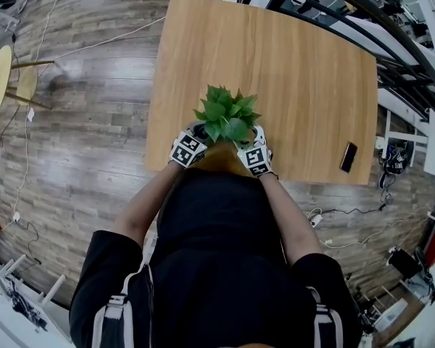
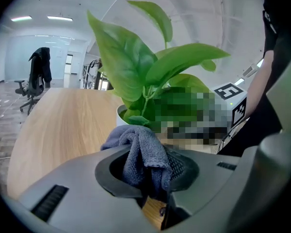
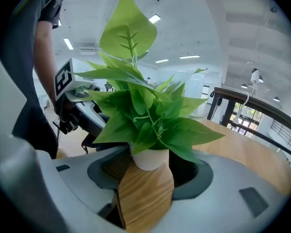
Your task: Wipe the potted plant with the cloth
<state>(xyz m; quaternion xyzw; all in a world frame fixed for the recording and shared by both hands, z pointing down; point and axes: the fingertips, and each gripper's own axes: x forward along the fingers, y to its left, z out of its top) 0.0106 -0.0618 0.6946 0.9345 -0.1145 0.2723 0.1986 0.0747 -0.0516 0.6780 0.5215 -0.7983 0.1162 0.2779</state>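
The potted plant (image 1: 227, 114) stands at the near edge of the wooden table (image 1: 275, 56), with broad green leaves in a small white pot (image 3: 149, 160). My right gripper (image 3: 149, 168) reaches in from the right, and its jaws stand against both sides of the pot. My left gripper (image 2: 148, 171) is shut on a bunched grey-blue cloth (image 2: 141, 152). It holds the cloth just short of the pot's rim (image 2: 121, 114), under the lowest leaves (image 2: 150, 76). In the head view the left gripper (image 1: 188, 149) and right gripper (image 1: 254, 156) flank the plant.
A black phone (image 1: 349, 156) lies on the table near its right front corner. Dark railings (image 1: 391, 42) run along the far right. A round stool (image 1: 0, 78) and loose cables sit on the wood floor to the left.
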